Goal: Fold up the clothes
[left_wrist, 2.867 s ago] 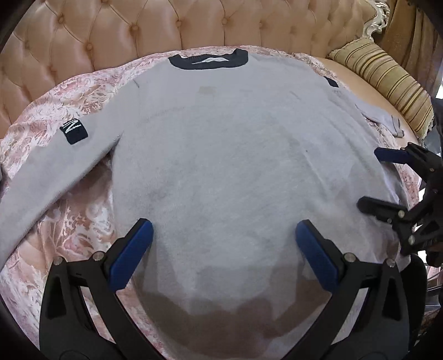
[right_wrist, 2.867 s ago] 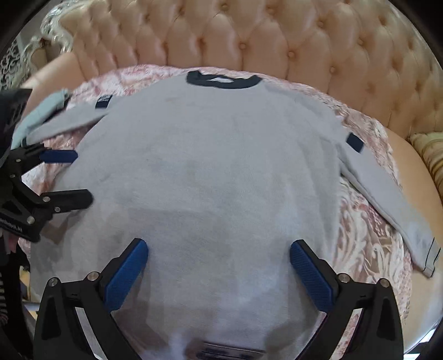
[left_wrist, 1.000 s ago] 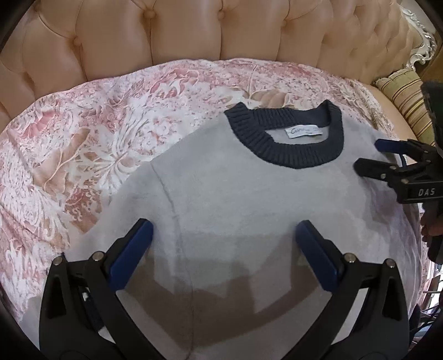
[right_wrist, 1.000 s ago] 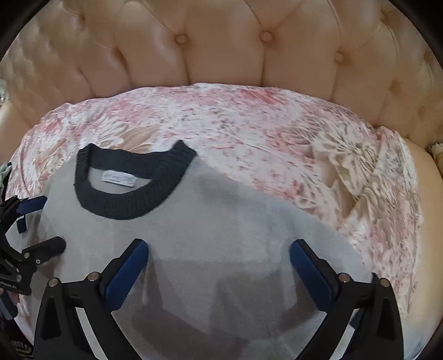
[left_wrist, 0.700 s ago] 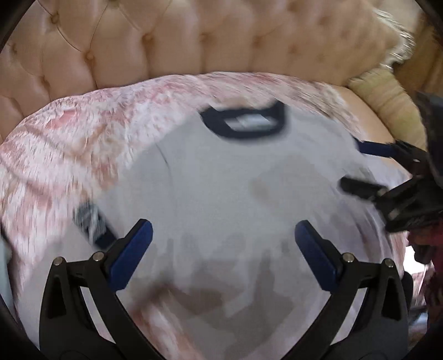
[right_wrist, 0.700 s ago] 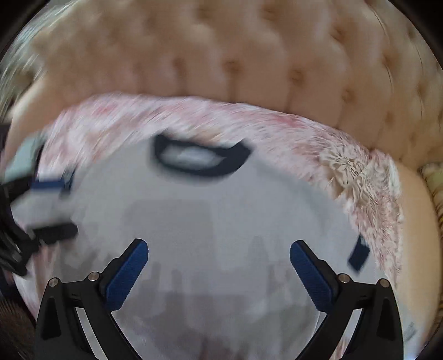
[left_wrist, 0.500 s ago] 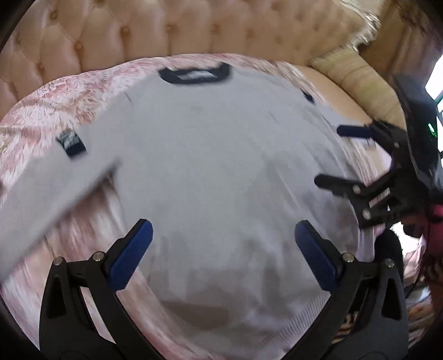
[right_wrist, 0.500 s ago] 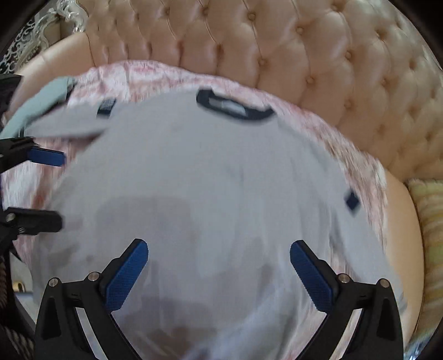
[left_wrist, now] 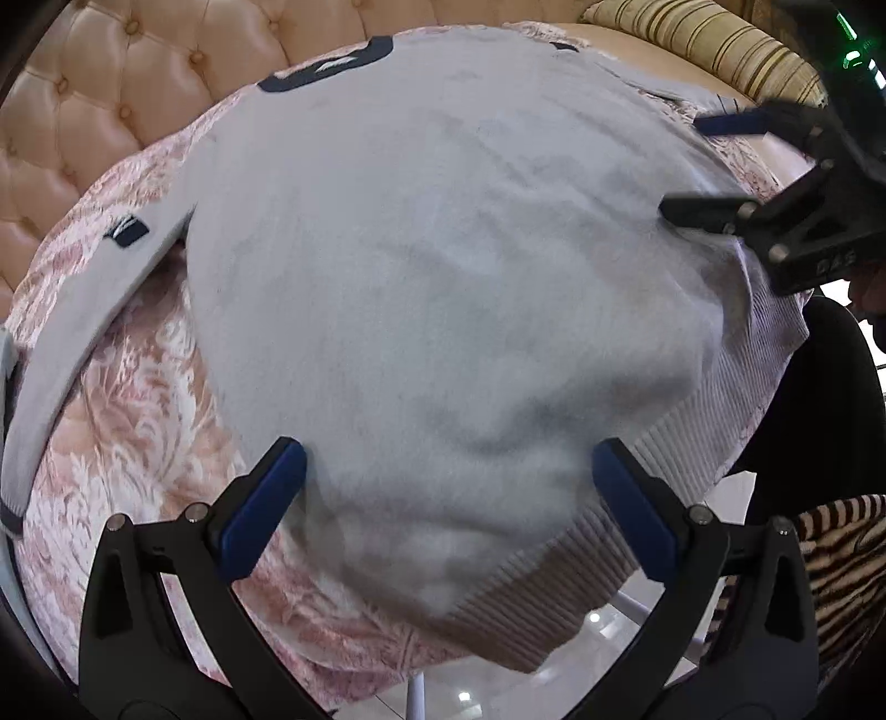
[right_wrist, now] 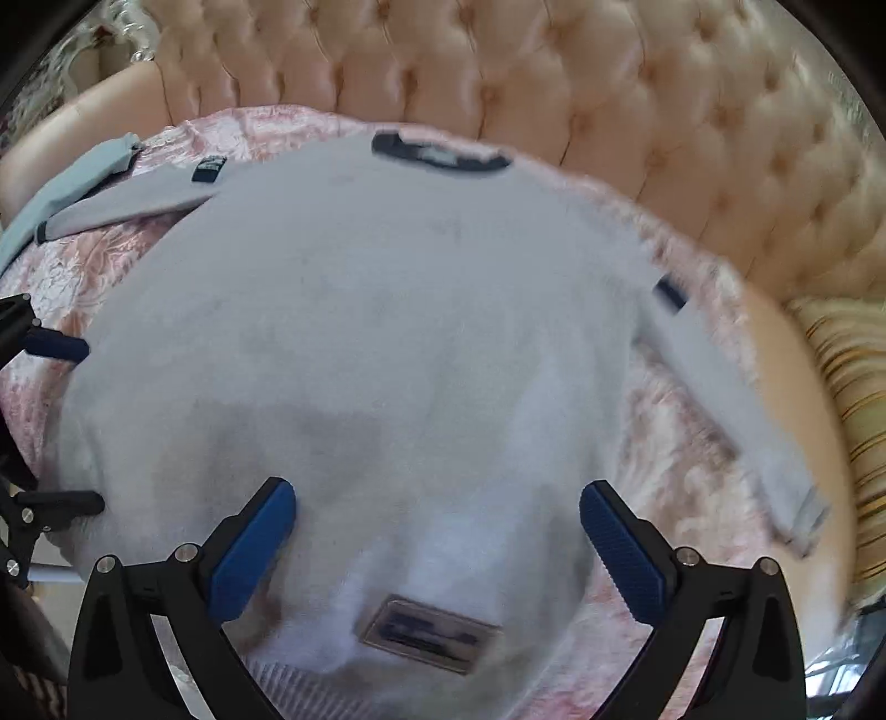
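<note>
A grey sweater [left_wrist: 421, 288] with a navy collar [left_wrist: 326, 66] lies flat, front up, on the pink floral sofa cover [left_wrist: 138, 443]. Its ribbed hem [left_wrist: 609, 554] hangs over the sofa's front edge. My left gripper [left_wrist: 448, 504] is open above the lower left part of the body, nothing between its blue pads. My right gripper [right_wrist: 437, 548] is open above the lower right part, just behind a dark label patch [right_wrist: 426, 631]. Each gripper shows in the other view, the right gripper [left_wrist: 703, 169] and the left gripper [right_wrist: 61, 426]. Both sleeves [right_wrist: 720, 399] [left_wrist: 83, 310] lie spread outward.
A tufted peach backrest [right_wrist: 609, 83] rises behind the sweater. A striped cushion [left_wrist: 720, 50] sits at the sofa's right end. A light blue garment [right_wrist: 72, 177] lies at the left end. Zebra-print fabric [left_wrist: 841, 581] and glossy floor [left_wrist: 443, 687] show beyond the front edge.
Both grippers have drawn back from the collar toward the hem, so the whole sweater is in view again. Both stayed open and the sweater has not been lifted.
</note>
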{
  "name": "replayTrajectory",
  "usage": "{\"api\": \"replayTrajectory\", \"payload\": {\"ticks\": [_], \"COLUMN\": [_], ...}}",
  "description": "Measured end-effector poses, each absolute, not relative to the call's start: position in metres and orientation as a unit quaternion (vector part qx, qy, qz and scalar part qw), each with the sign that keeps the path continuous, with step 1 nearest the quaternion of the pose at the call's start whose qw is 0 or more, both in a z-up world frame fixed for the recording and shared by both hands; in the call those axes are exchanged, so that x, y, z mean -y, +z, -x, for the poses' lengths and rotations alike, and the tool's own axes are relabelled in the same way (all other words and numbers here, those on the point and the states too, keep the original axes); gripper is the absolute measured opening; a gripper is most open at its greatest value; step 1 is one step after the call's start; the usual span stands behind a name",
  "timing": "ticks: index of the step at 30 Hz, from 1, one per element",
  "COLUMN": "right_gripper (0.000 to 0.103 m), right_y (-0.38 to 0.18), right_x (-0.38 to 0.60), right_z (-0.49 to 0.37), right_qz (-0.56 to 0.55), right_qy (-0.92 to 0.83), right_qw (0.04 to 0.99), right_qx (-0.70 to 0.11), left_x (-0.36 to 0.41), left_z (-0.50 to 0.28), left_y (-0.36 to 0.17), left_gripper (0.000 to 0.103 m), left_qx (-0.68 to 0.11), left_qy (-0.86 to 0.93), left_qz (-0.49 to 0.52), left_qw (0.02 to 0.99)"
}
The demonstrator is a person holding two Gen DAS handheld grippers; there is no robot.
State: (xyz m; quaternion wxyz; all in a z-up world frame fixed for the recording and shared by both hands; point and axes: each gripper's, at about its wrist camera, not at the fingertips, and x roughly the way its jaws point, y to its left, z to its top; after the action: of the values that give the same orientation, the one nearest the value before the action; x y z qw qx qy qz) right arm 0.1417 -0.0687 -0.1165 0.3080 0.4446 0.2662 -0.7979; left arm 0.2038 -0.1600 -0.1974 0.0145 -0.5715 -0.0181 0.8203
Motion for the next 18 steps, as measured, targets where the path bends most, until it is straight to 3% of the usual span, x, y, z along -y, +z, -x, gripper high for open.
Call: {"api": "replayTrajectory", "payload": {"ticks": [3, 6, 12, 18], "right_gripper": [0.103, 0.103, 0.103, 0.103], "right_y": [-0.107, -0.127, -0.125, -0.072], "right_x": [0.086, 0.102, 0.059, -0.038], "right_z": [-0.155, -0.162, -0.134, -0.09], "right_qz": [-0.432, -0.439, -0.487, -0.448], "right_qy": [-0.785, -0.759, -0.777, -0.844], "right_qw": [0.356, 0.363, 0.33, 0.284], "right_qx": [-0.264, -0.316, -0.226, -0.082], "left_x": [0.161, 0.161, 0.163, 0.147], "left_z": [-0.198, -0.192, -0.172, -0.106], "left_y": [-0.2, -0.203, -0.205, -0.168], "left_gripper": [0.103, 0.103, 0.103, 0.103], "left_qx": [0.019, 0.014, 0.008, -0.037], "left_qy": [0.817, 0.812, 0.781, 0.797], "left_qz": [0.577, 0.583, 0.624, 0.602], "left_qw": [0.014, 0.017, 0.026, 0.039]}}
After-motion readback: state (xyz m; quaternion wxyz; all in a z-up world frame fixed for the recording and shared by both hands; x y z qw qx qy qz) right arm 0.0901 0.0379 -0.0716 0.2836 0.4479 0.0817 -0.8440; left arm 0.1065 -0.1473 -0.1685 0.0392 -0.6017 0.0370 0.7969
